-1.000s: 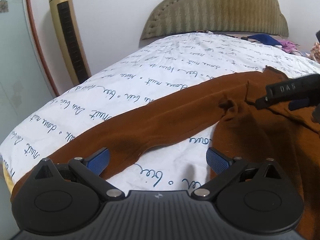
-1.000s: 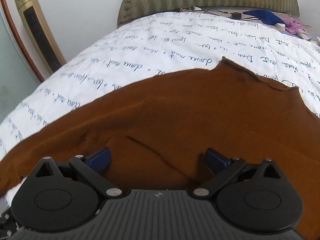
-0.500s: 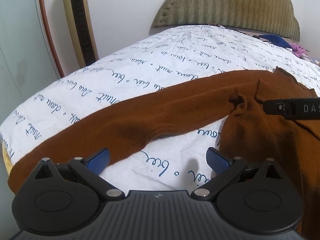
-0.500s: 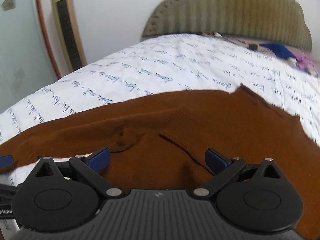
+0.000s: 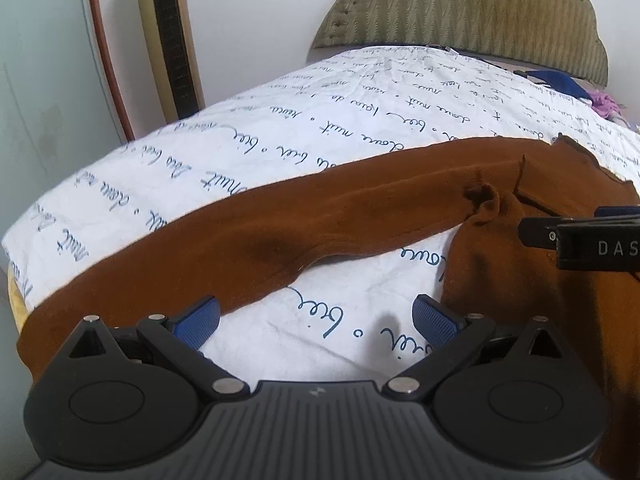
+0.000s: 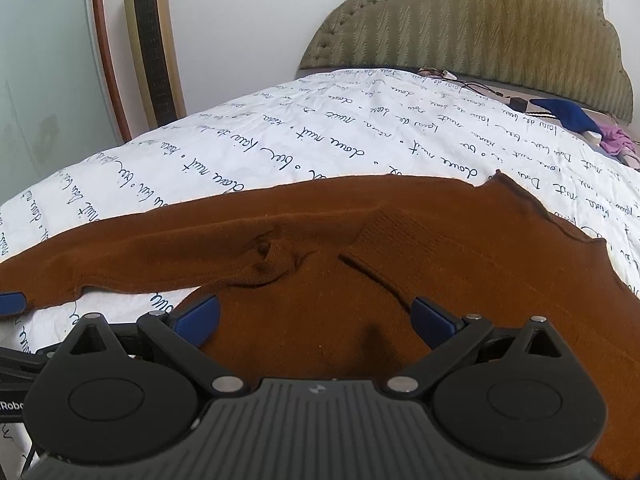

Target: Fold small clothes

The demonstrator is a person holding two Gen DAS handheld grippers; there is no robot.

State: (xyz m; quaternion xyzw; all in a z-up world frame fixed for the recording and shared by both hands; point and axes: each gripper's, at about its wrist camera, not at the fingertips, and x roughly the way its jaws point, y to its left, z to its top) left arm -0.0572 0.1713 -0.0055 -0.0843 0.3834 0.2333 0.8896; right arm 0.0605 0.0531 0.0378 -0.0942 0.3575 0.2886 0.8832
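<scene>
A brown knit sweater (image 5: 360,216) lies spread on the bed, one long sleeve (image 5: 192,256) stretched toward the left edge. My left gripper (image 5: 316,318) hangs open over white cover just below that sleeve, nothing between its blue pads. The black body of the right gripper (image 5: 580,242) pokes in from the right over the sweater's torso. In the right wrist view the sweater (image 6: 460,264) fills the middle, and my right gripper (image 6: 316,316) stands open above its torso, holding nothing. A blue pad of the left gripper (image 6: 12,303) shows at the left edge by the sleeve (image 6: 132,256).
The bed's white cover (image 6: 320,148) printed with blue script runs back to a padded olive headboard (image 6: 480,32). Blue and pink clothes (image 6: 580,120) and a cable lie near the headboard. A gold tower fan (image 6: 150,40) and a glass panel stand left of the bed.
Both grippers have drawn back and lifted, so more bed and headboard show. The right gripper has shifted left toward the armpit of the sleeve. The sweater lies as before.
</scene>
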